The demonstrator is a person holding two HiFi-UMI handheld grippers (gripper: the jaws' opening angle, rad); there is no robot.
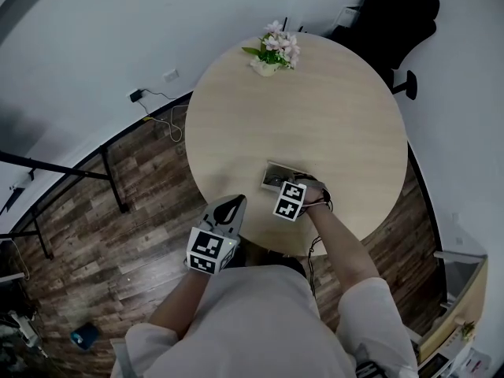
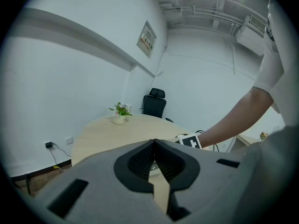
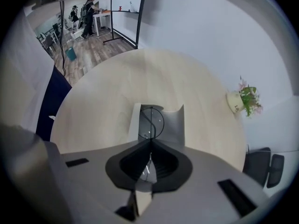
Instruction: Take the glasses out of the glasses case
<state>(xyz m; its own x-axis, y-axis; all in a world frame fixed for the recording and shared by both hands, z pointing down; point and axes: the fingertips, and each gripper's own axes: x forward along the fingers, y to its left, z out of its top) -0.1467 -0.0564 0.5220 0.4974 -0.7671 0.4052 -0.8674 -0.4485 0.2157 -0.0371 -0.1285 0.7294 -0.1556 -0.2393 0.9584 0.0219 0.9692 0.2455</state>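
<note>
Glasses (image 3: 152,122) pinched in the down-pointing right hand-held gripper (image 3: 150,143); left hand-held gripper (image 2: 154,141) closed, empty

Seen from overhead, the right gripper (image 1: 290,198) and the hand (image 1: 315,197) holding it cover most of the case (image 1: 273,174). Only a grey corner shows, and the glasses cannot be seen there. In the right gripper view, one round lens of the glasses (image 3: 152,122) is clear, while the rest of the frame is lost behind the closed jaws. In the left gripper view, the case cannot be made out behind the left gripper (image 2: 154,143). The wall sign (image 2: 146,40) is too small to read, the distant people (image 3: 81,13) are tiny, and the chair (image 3: 261,164) is cut by the lens edge.
</note>
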